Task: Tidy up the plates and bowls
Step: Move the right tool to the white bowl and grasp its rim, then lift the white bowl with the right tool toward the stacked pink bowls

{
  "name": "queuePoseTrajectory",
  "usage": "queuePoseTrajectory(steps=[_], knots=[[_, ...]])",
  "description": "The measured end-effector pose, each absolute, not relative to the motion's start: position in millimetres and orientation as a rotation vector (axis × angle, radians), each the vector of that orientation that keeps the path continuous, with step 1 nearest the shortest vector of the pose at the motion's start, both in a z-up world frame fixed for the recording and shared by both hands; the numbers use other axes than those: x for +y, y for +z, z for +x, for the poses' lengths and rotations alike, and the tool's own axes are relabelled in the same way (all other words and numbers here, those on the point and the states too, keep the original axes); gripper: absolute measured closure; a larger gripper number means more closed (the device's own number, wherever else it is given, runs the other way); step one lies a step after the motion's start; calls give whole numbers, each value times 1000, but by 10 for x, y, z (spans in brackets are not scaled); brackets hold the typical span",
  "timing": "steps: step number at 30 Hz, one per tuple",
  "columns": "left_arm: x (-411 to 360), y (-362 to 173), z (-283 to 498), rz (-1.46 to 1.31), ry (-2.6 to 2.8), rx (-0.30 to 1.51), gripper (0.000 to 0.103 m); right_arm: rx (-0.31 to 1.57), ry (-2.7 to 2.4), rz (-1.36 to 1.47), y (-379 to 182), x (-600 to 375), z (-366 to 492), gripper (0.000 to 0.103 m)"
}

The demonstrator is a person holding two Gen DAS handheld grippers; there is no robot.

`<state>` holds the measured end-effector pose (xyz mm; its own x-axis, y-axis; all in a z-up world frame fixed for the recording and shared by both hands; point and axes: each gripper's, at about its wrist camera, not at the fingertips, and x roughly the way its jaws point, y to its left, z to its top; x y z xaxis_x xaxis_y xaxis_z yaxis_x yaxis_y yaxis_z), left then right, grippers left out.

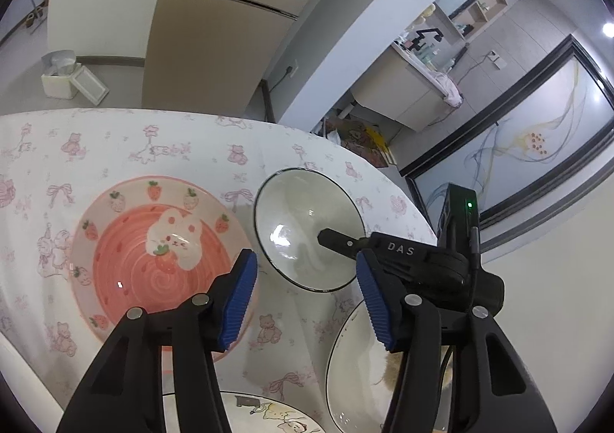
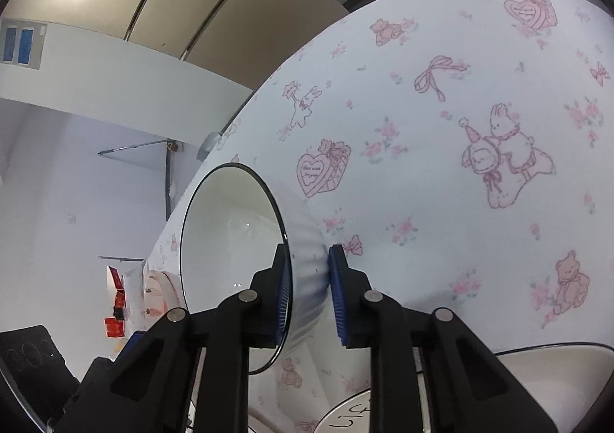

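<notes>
A white bowl (image 1: 303, 210) with a thin black rim stands on the bear-print tablecloth (image 1: 153, 149). My right gripper (image 2: 310, 256) is shut on the bowl (image 2: 230, 233): one blue pad sits inside the rim, the other against the ribbed outer wall. In the left wrist view, one finger of the right gripper (image 1: 337, 239) reaches over the bowl's right rim. My left gripper (image 1: 305, 260) hovers open just in front of the bowl, with nothing between its pads. A pink strawberry plate (image 1: 153, 241) with a rabbit lies to the bowl's left.
A second black-rimmed white dish (image 1: 353, 367) sits near right, partly under the left gripper's right finger. A plate with cartoon drawings (image 1: 276, 413) lies at the near edge. The table's far edge curves behind the bowl. A white bin (image 1: 61, 80) stands on the floor beyond.
</notes>
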<state>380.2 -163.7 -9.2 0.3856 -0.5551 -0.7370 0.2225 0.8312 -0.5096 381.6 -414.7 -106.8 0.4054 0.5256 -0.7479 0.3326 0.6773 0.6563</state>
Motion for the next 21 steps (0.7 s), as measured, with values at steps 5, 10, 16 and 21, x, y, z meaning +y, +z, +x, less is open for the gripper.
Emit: queuePoseTrajectory(steps=[5, 10, 16, 21], knots=[[-1507, 125, 3826, -276, -456, 1074, 50, 1193, 147, 910, -1061, -4182, 3809, 84], [-1173, 321, 3799, -319, -427, 1026, 50, 1187, 175, 942, -1036, -4182, 3784, 81], [-1130, 228, 3685, -271, -427, 1049, 50, 1152, 179, 978, -898, -4203, 3730, 81], [-1177, 153, 3616, -258, -451, 1052, 50, 1106, 185, 993, -718, -4232, 3667, 81]])
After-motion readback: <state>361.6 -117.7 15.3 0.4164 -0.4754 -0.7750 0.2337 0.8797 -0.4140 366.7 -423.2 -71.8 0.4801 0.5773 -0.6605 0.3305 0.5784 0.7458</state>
